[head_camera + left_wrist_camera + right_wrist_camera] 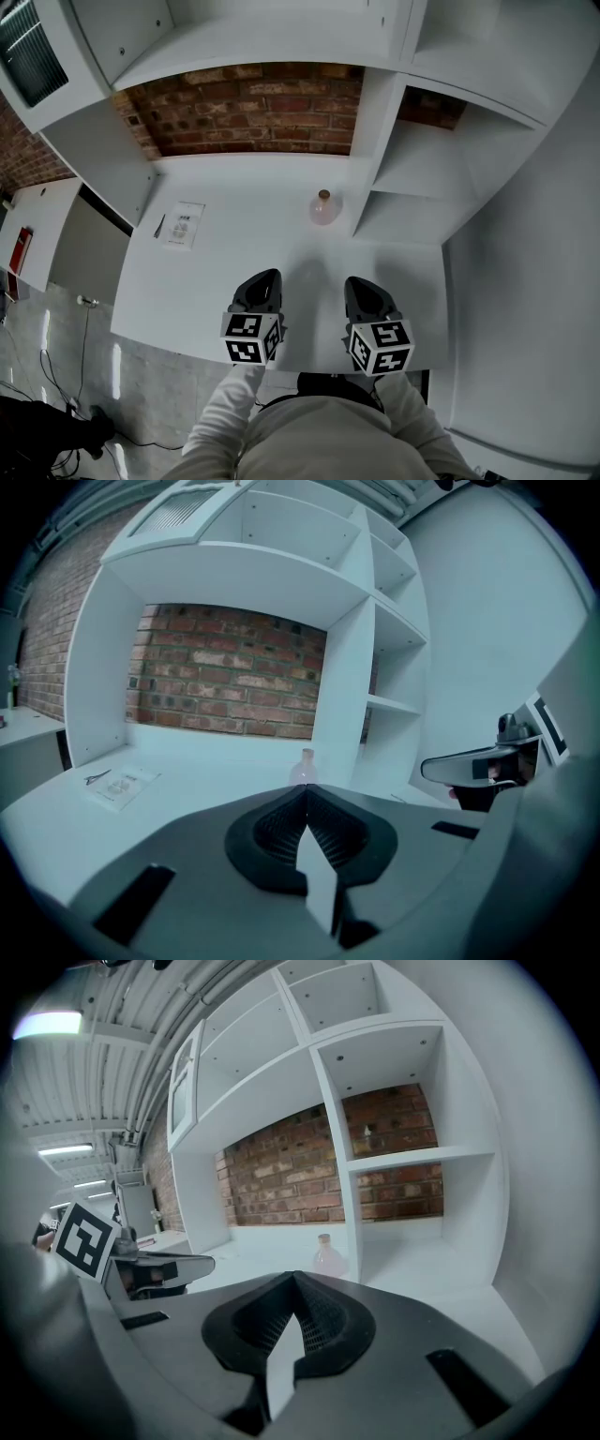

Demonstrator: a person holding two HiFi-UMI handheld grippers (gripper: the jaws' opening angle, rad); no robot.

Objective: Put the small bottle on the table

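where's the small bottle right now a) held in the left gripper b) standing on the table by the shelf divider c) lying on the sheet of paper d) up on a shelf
b: the small bottle stands upright on the table beside the shelf divider, well ahead of the left gripper and right gripper, both empty.

Printed leaflet [182,224] lies flat, a small dark item [159,225] just beside its left edge. Brick wall [248,108] behind. White shelves [412,178] at right. Vent grille [33,56] upper left. Cables [56,403] cross grey floor [141,394].
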